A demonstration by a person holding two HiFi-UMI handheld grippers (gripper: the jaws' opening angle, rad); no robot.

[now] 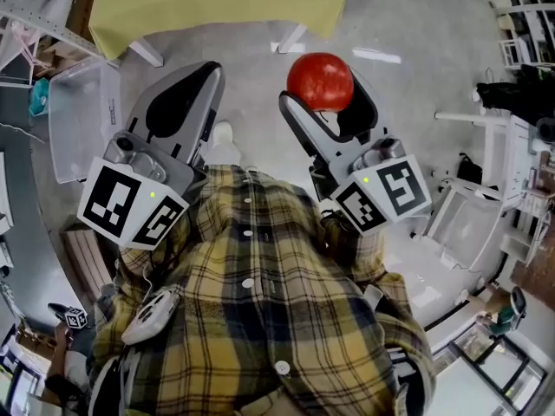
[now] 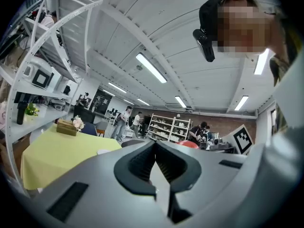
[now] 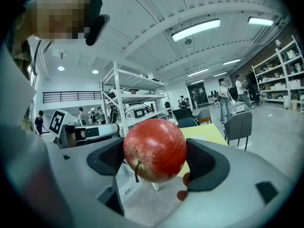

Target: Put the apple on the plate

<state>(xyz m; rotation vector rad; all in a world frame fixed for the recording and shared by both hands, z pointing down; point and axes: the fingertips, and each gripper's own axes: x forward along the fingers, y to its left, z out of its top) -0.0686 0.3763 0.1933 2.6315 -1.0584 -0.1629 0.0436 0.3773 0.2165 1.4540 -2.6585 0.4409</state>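
A red apple [image 1: 320, 81] sits between the two fingers of my right gripper [image 1: 329, 100], which is shut on it and held up at chest height over the floor. In the right gripper view the apple [image 3: 154, 148] fills the gap between the dark pads, stem toward the camera. My left gripper [image 1: 201, 78] is held beside it, jaws shut together with nothing between them [image 2: 156, 148]. Ahead stands a table with a yellow cloth [image 1: 217, 7]. A small white thing [image 2: 102, 151] lies on it; I cannot tell if it is the plate.
A clear plastic bin [image 1: 78, 120] stands on the floor at the left, and white frames [image 1: 468, 224] at the right. Metal shelving [image 3: 126, 103], grey chairs [image 3: 239, 127] and several people far off fill the room. A tissue box [image 2: 66, 126] sits on the yellow table.
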